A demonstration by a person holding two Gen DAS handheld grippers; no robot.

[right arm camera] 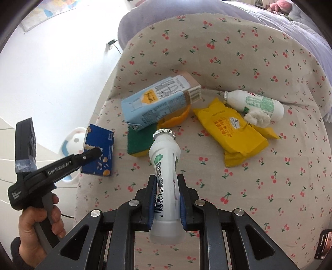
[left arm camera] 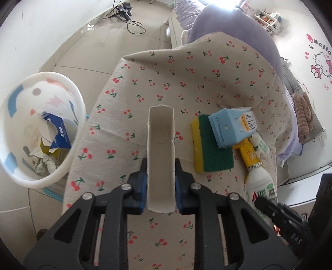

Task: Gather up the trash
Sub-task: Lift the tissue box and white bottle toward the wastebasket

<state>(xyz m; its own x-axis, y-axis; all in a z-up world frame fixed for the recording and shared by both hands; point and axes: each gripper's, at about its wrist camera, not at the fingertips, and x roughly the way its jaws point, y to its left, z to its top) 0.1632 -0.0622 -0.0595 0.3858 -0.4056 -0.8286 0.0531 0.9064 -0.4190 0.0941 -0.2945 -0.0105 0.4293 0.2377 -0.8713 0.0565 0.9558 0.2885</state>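
My left gripper (left arm camera: 160,166) is shut on an open-ended cardboard box (left arm camera: 160,145), white inside. The right wrist view shows that box as dark blue (right arm camera: 99,149), held above the left edge of the cherry-print cloth (right arm camera: 207,176). My right gripper (right arm camera: 166,180) is shut on a small white bottle (right arm camera: 165,157) with a foil cap, lifted over the cloth. A white bin (left arm camera: 43,128) holding paper and a blue carton stands on the floor to the left. On the cloth lie a light-blue milk carton (right arm camera: 157,103), a yellow packet (right arm camera: 234,128), a second white bottle (right arm camera: 255,103) and a crumpled tissue (right arm camera: 257,118).
A green and yellow sponge (right arm camera: 141,141) and an orange peel (right arm camera: 176,118) lie under the milk carton. A person's hand (right arm camera: 39,224) grips the left tool's handle. A lilac blanket (left arm camera: 238,31) lies beyond the cloth, and cables (left arm camera: 128,18) trail on the tiled floor.
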